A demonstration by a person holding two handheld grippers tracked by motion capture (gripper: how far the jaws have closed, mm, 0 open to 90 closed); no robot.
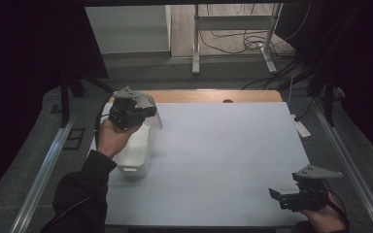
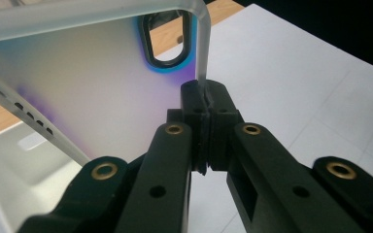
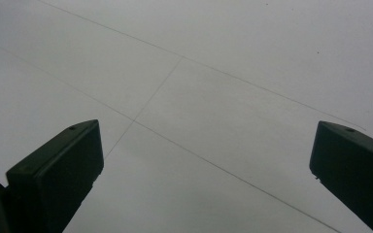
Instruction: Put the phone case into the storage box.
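In the high view, the left claw [image 1: 148,110] and the person's hand [image 1: 110,138] are covering the far end of the white bin [image 1: 138,155], at the left of the frame. The translucent lid [image 2: 92,92] is running off the top and left edges of the left gripper view (its full outline cannot be told). The right claw [image 3: 206,170] is being cut by the bottom edge of the right gripper view.

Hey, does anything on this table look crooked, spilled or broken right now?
Only the frosted translucent plastic lid: it is off the white rectangular plastic bin, tilted above it, pinched at its rim by the left hand-held gripper. No spill or damage shows.
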